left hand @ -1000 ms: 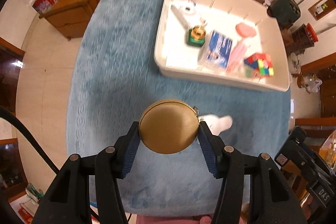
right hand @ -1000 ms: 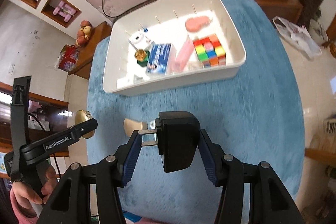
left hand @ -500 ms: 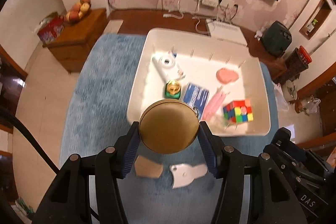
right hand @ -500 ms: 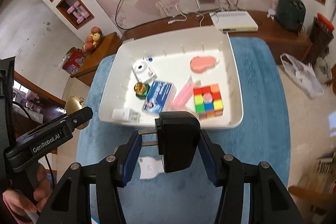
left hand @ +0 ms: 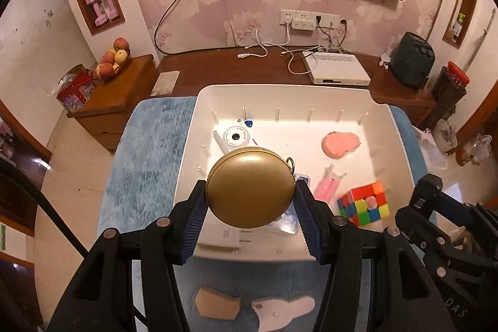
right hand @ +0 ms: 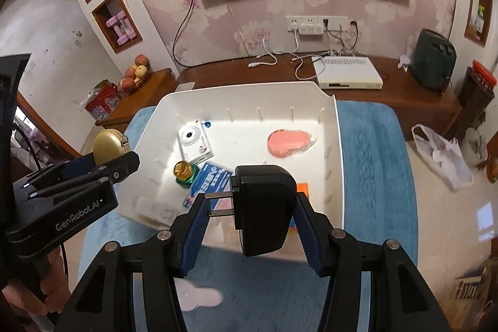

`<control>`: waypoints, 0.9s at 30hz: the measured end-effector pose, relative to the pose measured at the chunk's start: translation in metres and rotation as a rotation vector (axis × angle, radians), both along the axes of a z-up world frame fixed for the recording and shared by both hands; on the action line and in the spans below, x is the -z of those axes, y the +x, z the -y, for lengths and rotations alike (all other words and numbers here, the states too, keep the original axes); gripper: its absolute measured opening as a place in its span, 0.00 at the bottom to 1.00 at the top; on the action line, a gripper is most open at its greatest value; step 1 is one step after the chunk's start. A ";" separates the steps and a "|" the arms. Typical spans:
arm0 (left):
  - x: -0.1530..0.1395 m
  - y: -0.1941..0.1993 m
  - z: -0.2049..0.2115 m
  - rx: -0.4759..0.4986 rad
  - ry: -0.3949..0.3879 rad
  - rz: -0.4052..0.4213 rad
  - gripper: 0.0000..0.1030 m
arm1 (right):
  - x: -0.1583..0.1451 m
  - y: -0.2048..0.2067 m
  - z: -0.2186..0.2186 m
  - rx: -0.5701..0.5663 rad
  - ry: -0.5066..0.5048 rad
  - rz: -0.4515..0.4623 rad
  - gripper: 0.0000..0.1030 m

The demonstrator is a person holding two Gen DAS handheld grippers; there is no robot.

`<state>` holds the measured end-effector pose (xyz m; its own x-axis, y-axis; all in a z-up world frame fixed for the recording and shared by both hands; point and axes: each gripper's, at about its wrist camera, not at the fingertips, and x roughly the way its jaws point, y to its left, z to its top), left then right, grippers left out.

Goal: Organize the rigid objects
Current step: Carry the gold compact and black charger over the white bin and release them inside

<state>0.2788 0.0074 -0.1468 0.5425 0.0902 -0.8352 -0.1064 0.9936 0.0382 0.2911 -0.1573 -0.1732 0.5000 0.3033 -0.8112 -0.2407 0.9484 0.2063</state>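
My left gripper [left hand: 250,207] is shut on a round gold case [left hand: 250,187] and holds it above the near left part of the white bin [left hand: 280,89]. My right gripper [right hand: 249,217] is shut on a black plug adapter [right hand: 264,207] above the bin's near edge [right hand: 249,245]. The left gripper with the gold case [right hand: 107,145] also shows in the right wrist view. In the bin lie a white camera [left hand: 233,137], a pink oval object [left hand: 340,143], a colour cube [left hand: 364,203], a blue card pack [right hand: 208,179] and a green-and-gold jar [right hand: 183,171].
The bin stands on a blue mat [left hand: 146,151]. A tan piece [left hand: 218,304] and a white flat piece [left hand: 283,308] lie on the mat in front of the bin. A wooden bench with a white box [left hand: 336,72] and cables runs behind.
Both grippers have moved forward and tilted up, carrying their objects from over the mat to over the bin's near side. The wall and the screen have come into view.
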 end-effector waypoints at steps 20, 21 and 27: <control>0.031 0.026 0.003 -0.010 0.069 -0.034 0.64 | 0.040 0.028 0.002 0.025 0.046 -0.010 0.55; 0.029 0.025 0.002 -0.014 0.074 -0.025 0.70 | 0.039 0.028 0.004 0.031 0.052 -0.005 0.56; 0.013 0.018 -0.006 -0.043 0.086 0.017 0.78 | 0.029 0.023 0.007 0.042 0.060 0.025 0.63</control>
